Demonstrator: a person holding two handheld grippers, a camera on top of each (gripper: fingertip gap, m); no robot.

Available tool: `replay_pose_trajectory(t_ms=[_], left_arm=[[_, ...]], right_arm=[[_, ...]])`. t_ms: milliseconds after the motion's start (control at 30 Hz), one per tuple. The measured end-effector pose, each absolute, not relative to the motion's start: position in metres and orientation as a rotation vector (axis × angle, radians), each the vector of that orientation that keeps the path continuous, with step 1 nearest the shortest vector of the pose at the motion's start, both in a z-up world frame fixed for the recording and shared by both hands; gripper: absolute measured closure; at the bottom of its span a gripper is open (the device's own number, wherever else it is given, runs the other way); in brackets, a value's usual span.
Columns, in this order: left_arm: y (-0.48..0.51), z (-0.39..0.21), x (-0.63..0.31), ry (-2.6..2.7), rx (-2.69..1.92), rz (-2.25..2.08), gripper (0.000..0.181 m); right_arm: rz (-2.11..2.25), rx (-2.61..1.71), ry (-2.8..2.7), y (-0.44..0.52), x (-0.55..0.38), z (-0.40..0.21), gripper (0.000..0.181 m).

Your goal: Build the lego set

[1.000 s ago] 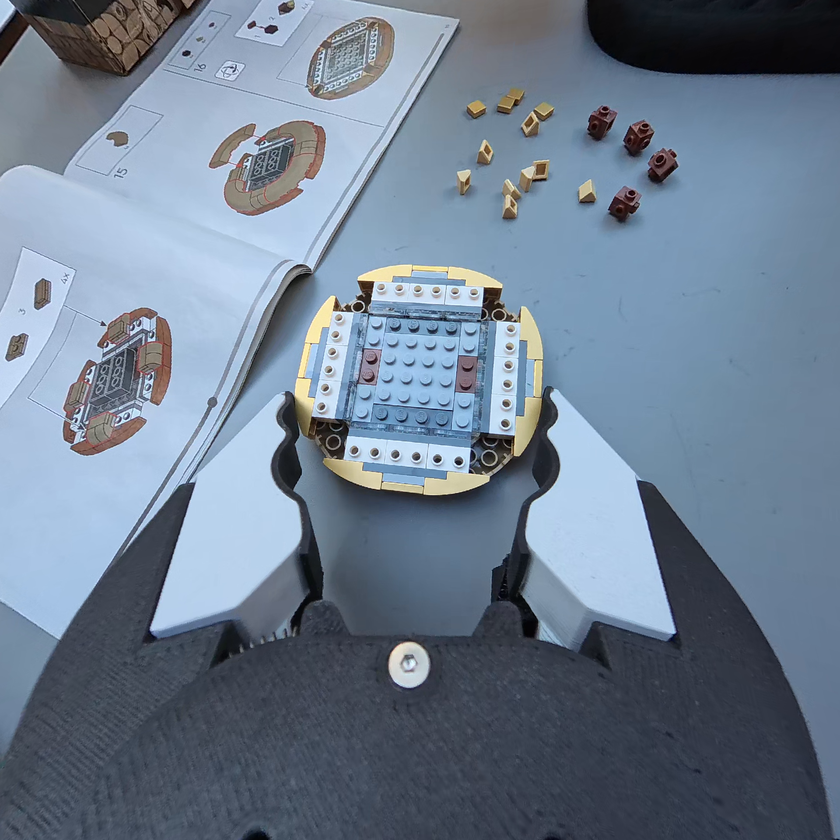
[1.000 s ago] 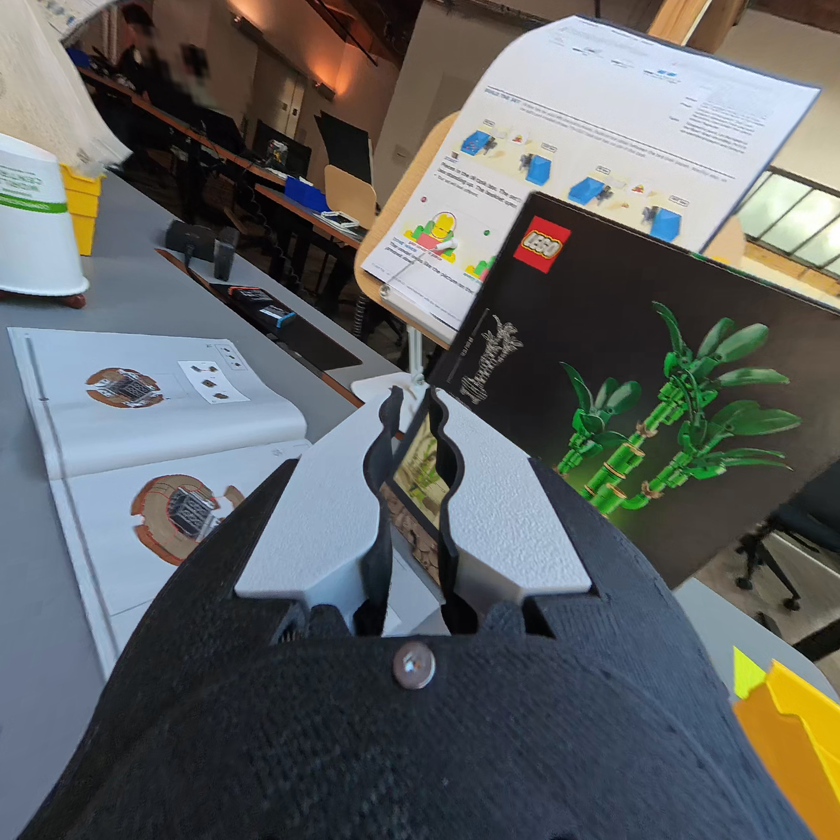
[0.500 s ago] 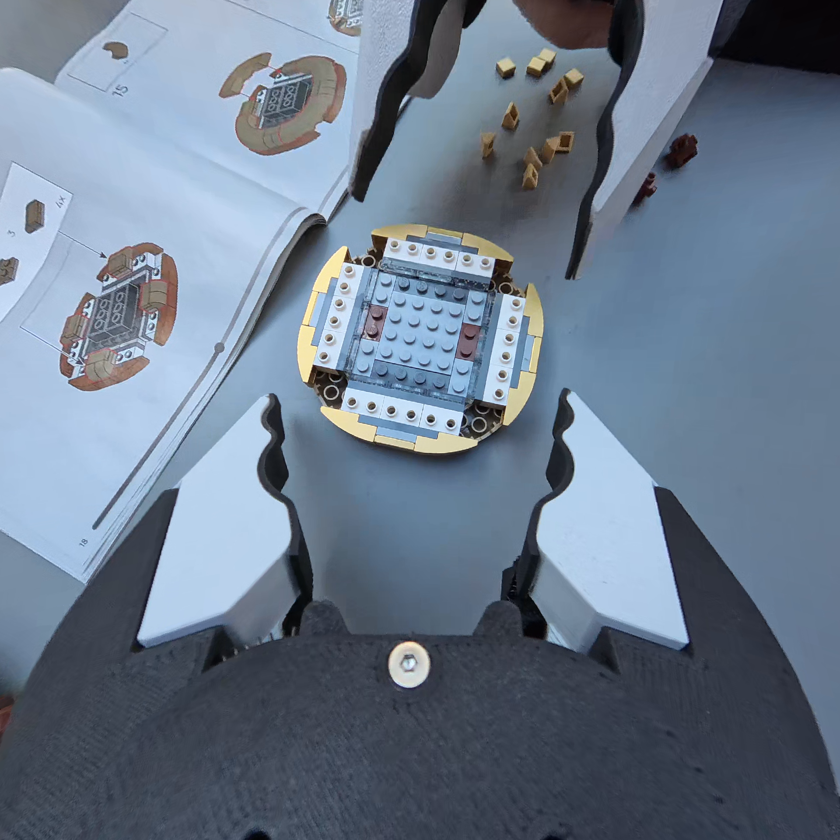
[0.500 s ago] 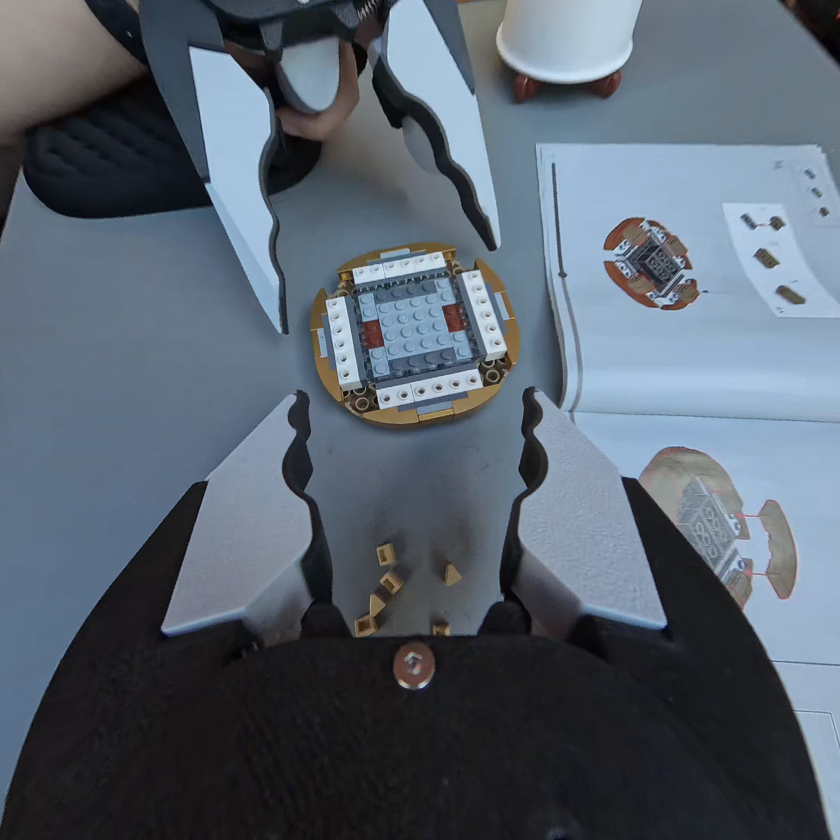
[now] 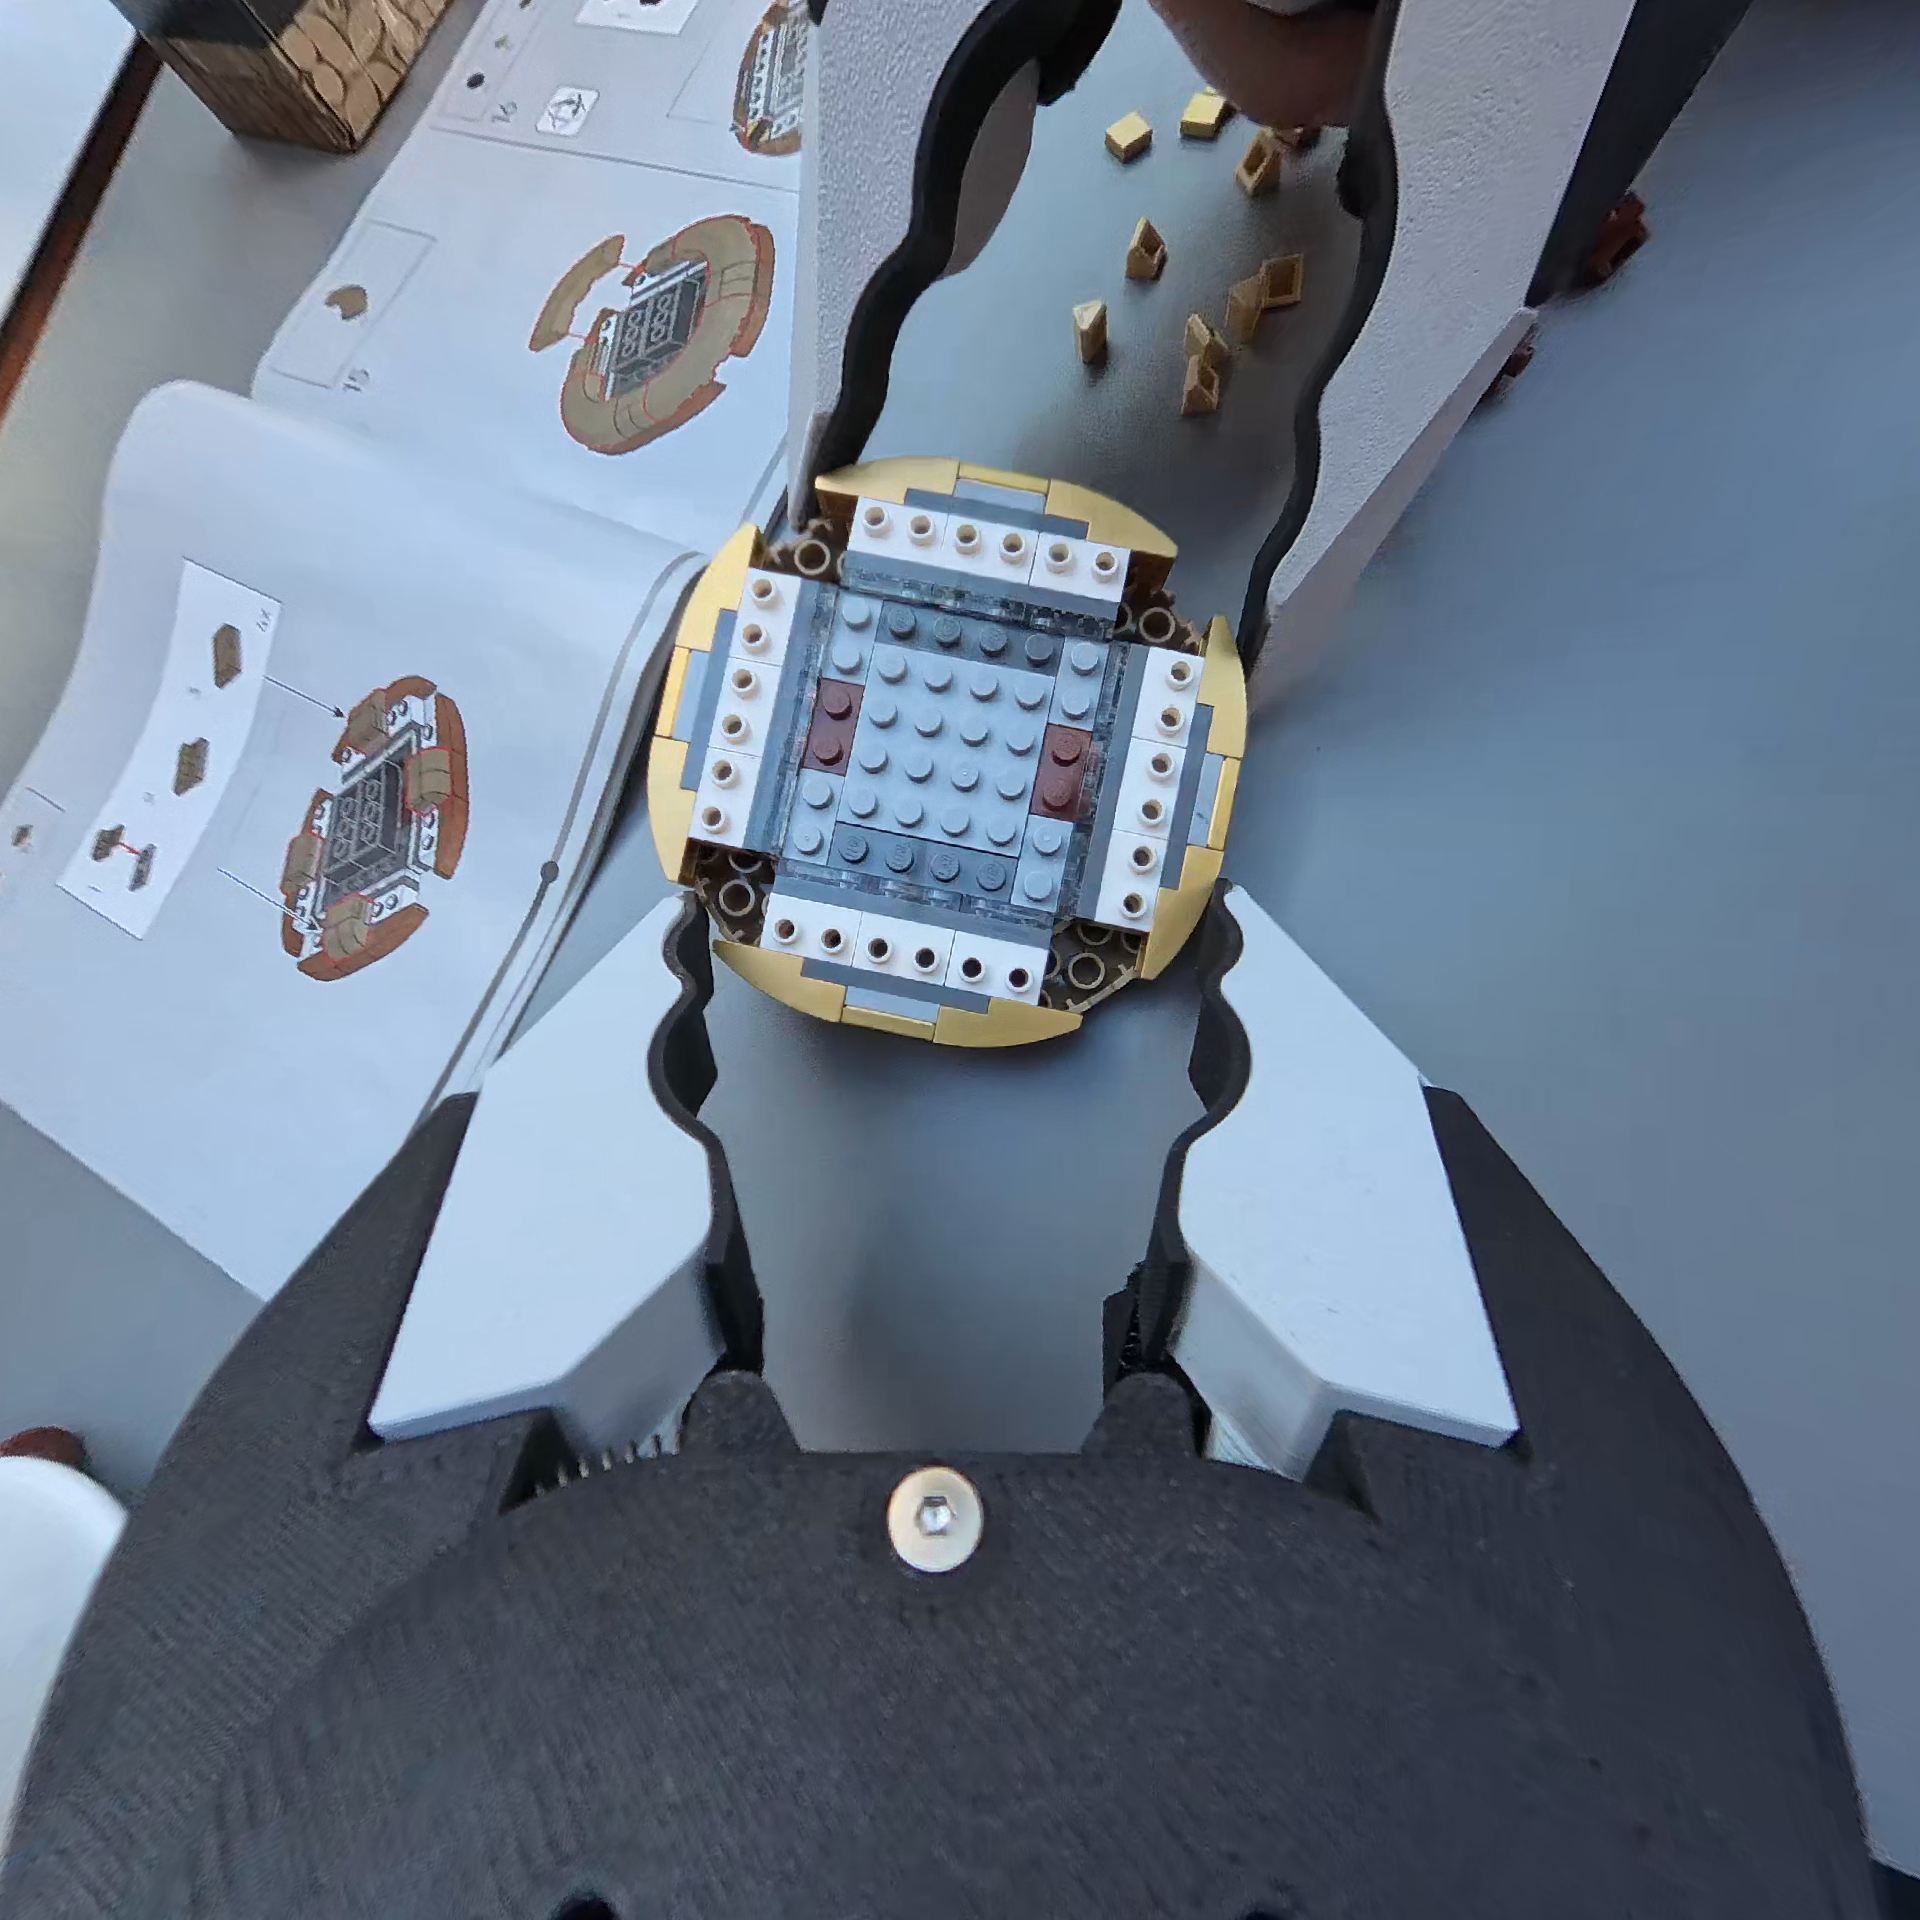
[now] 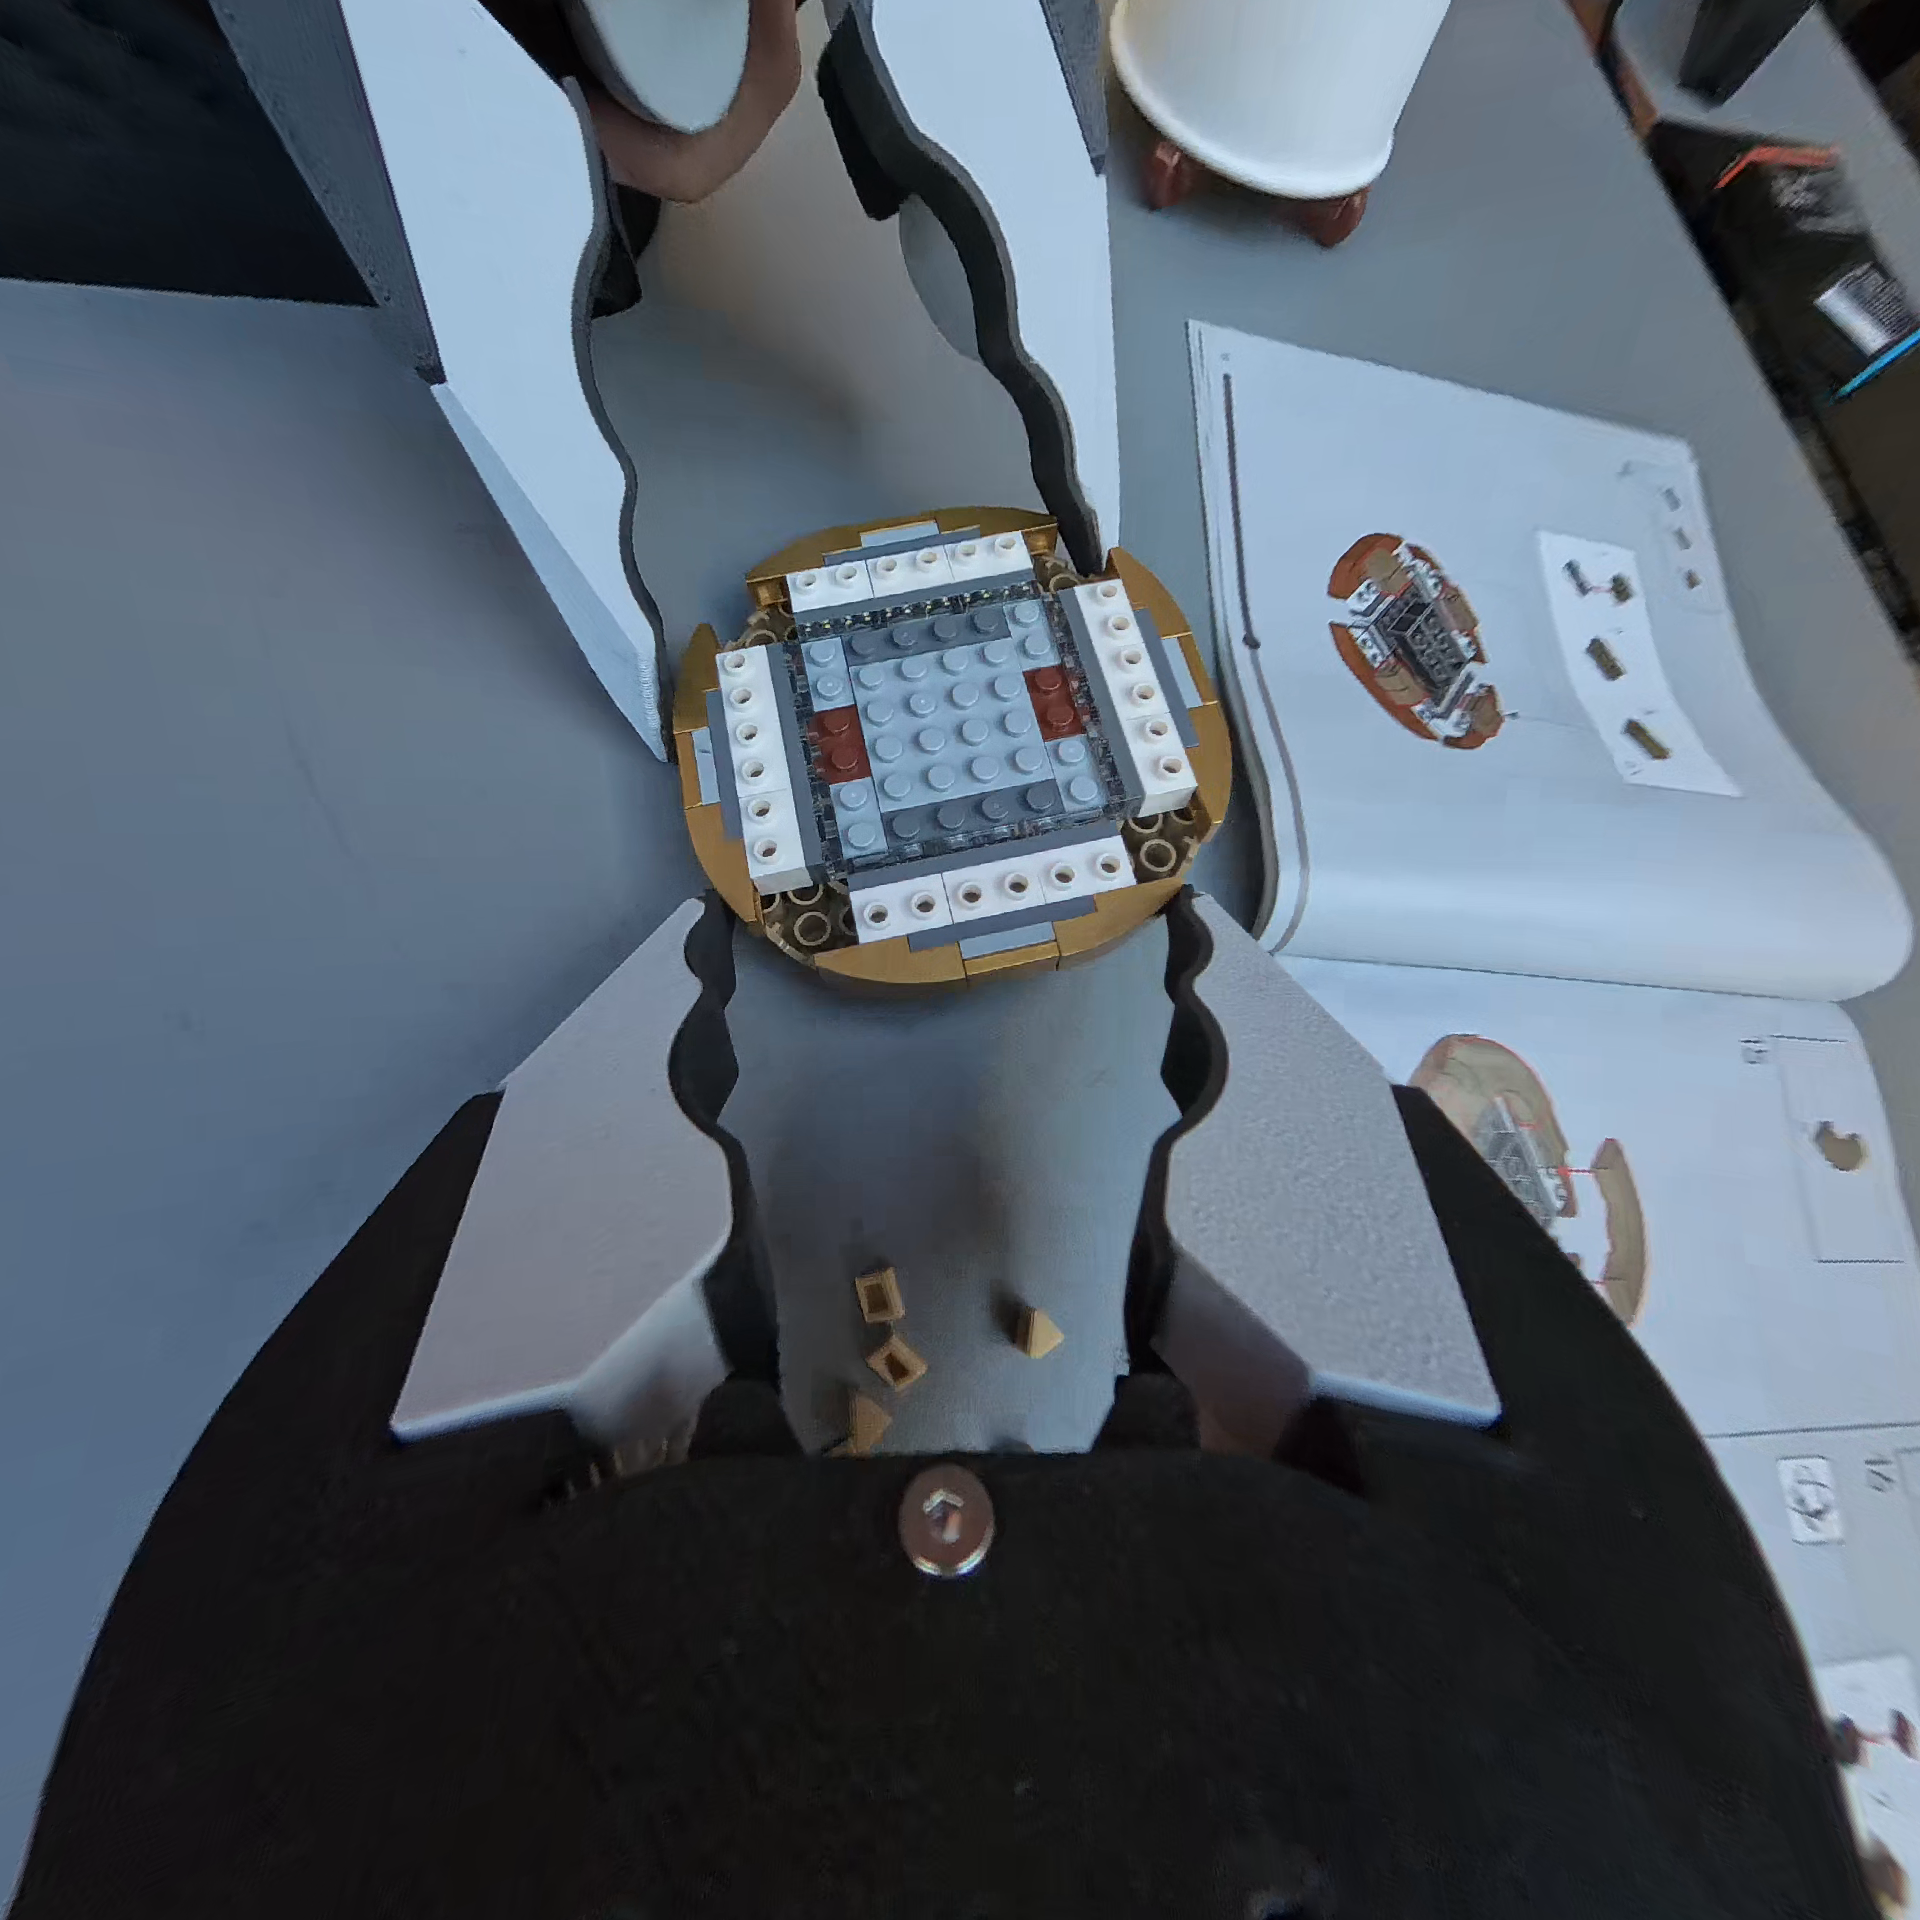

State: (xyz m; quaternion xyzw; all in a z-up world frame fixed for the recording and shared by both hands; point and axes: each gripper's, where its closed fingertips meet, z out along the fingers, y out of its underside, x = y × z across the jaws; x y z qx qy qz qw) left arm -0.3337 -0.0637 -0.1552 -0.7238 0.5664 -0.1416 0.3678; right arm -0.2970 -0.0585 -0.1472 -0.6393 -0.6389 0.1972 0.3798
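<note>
Instruction booklet (image 5: pixel 343 644) lies open at far left on the grey surface (image 5: pixel 1558 831), its pages curling up beside the build.

Round Lego base (image 5: pixel 951 748) sits flat at centre: gold rim, white bricks on four sides, grey studded middle, two reddish-brown plates. It touches the booklet's edge on its left.

Your left gripper (image 5: pixel 951 920) comes at it from the near side, jaws apart, tips bracketing the near rim and touching or just beside it; nothing clamped. Your right gripper (image 5: pixel 1029 551) faces you from the far side, jaws likewise apart around the far rim, holding nothing.

Small tan slope pieces (image 5: pixel 1195 301) lie scattered far right, behind the right gripper.

Judgement: the base looks light and stiff but only press-fitted, so rim tiles could pop off under a hard pinch. The smooth gold edge is likely slippery. Take hold across the rim's straight-sided sections or the white brick walls, not the curved corners.
</note>
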Motion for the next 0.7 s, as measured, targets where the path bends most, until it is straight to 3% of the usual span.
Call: replay_pose_trajectory(t_ms=[167,700], left_arm=[[-0.065,-0.149,-0.330,1.475,-1.766,-0.254,0.088],[-0.072,-0.159,-0.331,1.447,-1.933,-0.458,0.088]], right_arm=[[0.342,-1.515,-1.614,-0.062,-0.293,-0.137,0.098],[0.619,-1.770,-1.603,-0.066,-0.294,-0.159,0.097]])
